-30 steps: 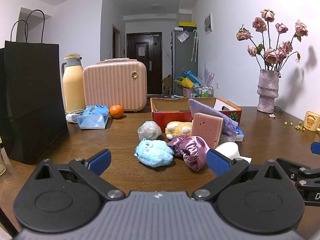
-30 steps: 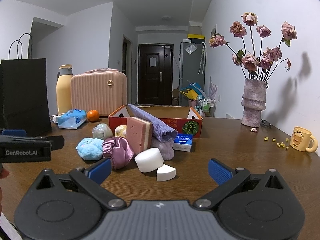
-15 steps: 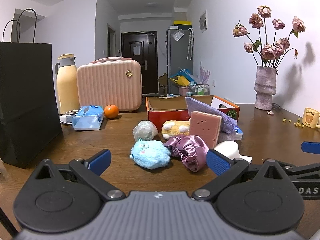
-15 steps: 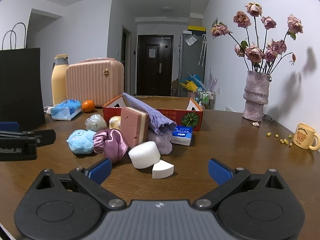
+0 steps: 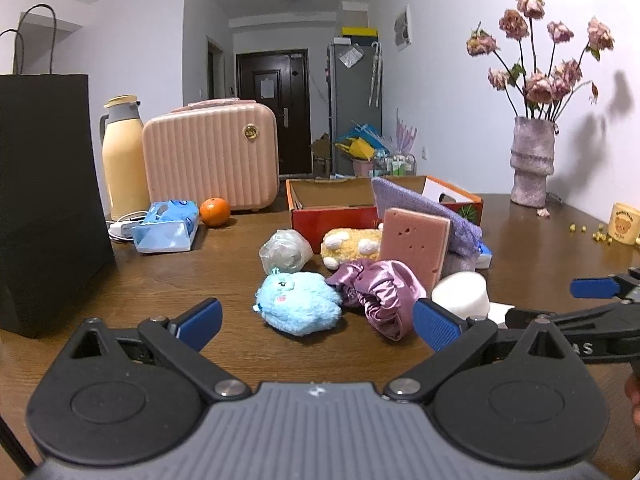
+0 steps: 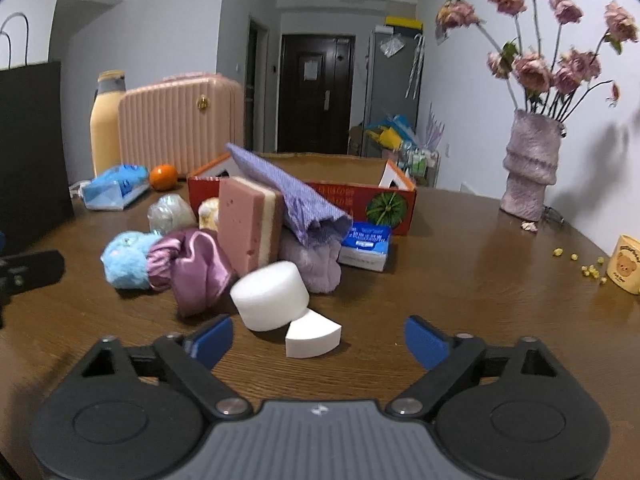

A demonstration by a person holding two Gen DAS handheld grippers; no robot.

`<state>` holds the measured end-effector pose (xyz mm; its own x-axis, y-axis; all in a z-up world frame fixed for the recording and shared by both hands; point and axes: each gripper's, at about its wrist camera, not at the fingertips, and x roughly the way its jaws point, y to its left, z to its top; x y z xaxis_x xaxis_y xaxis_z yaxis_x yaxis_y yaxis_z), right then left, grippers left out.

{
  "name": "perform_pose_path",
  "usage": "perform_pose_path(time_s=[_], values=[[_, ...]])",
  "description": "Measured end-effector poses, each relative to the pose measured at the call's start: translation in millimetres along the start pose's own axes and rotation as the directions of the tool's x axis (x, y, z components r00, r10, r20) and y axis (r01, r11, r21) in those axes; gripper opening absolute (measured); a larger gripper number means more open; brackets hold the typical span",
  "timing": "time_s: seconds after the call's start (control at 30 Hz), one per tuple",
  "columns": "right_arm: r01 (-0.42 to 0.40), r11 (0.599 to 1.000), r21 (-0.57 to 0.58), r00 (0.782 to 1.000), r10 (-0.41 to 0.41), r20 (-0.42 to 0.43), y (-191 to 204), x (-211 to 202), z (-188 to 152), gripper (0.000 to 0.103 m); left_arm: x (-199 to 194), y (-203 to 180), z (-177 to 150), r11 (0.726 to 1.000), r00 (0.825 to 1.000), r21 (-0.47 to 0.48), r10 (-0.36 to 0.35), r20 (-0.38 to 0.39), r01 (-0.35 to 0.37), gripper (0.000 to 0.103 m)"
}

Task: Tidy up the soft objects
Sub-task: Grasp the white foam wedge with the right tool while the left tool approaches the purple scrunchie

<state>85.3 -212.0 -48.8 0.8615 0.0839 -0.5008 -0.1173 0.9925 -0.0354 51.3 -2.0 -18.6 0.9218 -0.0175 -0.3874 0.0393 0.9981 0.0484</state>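
Right gripper (image 6: 318, 340): jaws closing, gripping nothing; white foam wedge (image 6: 313, 333) at 12 o'clock. Left gripper (image 5: 316, 322): released, blue plush (image 5: 298, 302) ahead.

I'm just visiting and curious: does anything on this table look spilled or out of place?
Yes. Small yellow bits lie scattered on the table beside the bear mug, like a spill. A fallen petal lies at the vase's foot, and the flowers look wilted.

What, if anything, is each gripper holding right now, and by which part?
Nothing is held. The left gripper is open and empty before the blue plush toy. The right gripper is closing, its pads touching nothing, near the white foam wedge.
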Motion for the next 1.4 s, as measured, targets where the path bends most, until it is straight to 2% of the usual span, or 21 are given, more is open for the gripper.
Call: perform_pose_path(time_s=[0.07, 0.2, 0.3, 0.4, 0.43, 0.57, 0.77, 0.93, 1.2, 1.4], values=[[-0.004, 1.000, -0.008, 1.000, 0.004, -0.026, -1.8, 11.4, 0.2, 0.077, 3.2, 0.1, 0.0, 1.000, 1.000, 0.000, -0.003, -0.008, 0.003, 0.103], [-0.041, 0.999, -0.019, 0.996, 0.040, -0.074, -4.7, 32.4, 0.4, 0.074, 9.5, -0.2, 0.8, 1.000, 1.000, 0.002, 0.000, -0.016, 0.000, 0.103], [-0.060, 0.997, -0.052, 0.993, 0.054, -0.106, -2.9, 47.6, 2.9, 0.068, 14.1, -0.4, 1.7, 1.000, 1.000, 0.001, 0.000, -0.028, 0.000, 0.103], [-0.095, 0.994, -0.054, 0.986, 0.087, -0.144, -4.2, 61.0, 4.5, 0.053, 17.2, -1.4, 2.7, 1.000, 0.999, 0.000, -0.001, -0.033, 0.001, 0.103], [-0.108, 0.993, -0.048, 0.983, 0.100, -0.154, -5.6, 64.1, 4.2, 0.043, 18.2, -1.6, 2.8, 1.000, 0.999, 0.000, 0.001, -0.033, -0.001, 0.103], [-0.142, 0.990, -0.017, 0.978, 0.138, -0.154, -11.9, 67.6, 1.9, 0.033, 23.2, -2.5, 3.3, 1.000, 0.999, -0.010, 0.009, -0.040, -0.009, 0.103], [-0.151, 0.988, 0.036, 0.983, 0.154, -0.095, -30.6, 61.4, 3.2, 0.029, 37.6, -7.5, 3.4, 1.000, 0.997, -0.012, 0.022, -0.080, -0.023, 0.103], [-0.105, 0.990, 0.095, 0.993, 0.109, -0.041, -50.5, 56.2, 6.4, 0.028, 46.6, -9.2, 6.2, 0.999, 0.996, -0.028, 0.029, -0.088, -0.031, 0.103], [-0.070, 0.984, 0.166, 0.997, 0.063, 0.050, -71.8, 50.7, 14.1, 0.028, 68.6, -9.7, 18.2, 0.995, 0.993, -0.096, 0.015, -0.119, -0.026, 0.103], [-0.063, 0.972, 0.228, 0.995, 0.044, 0.086, -83.5, 48.5, 11.9, 0.029, 89.9, -21.4, 21.7, 0.997, 0.990, -0.076, 0.023, -0.141, -0.034, 0.103]])
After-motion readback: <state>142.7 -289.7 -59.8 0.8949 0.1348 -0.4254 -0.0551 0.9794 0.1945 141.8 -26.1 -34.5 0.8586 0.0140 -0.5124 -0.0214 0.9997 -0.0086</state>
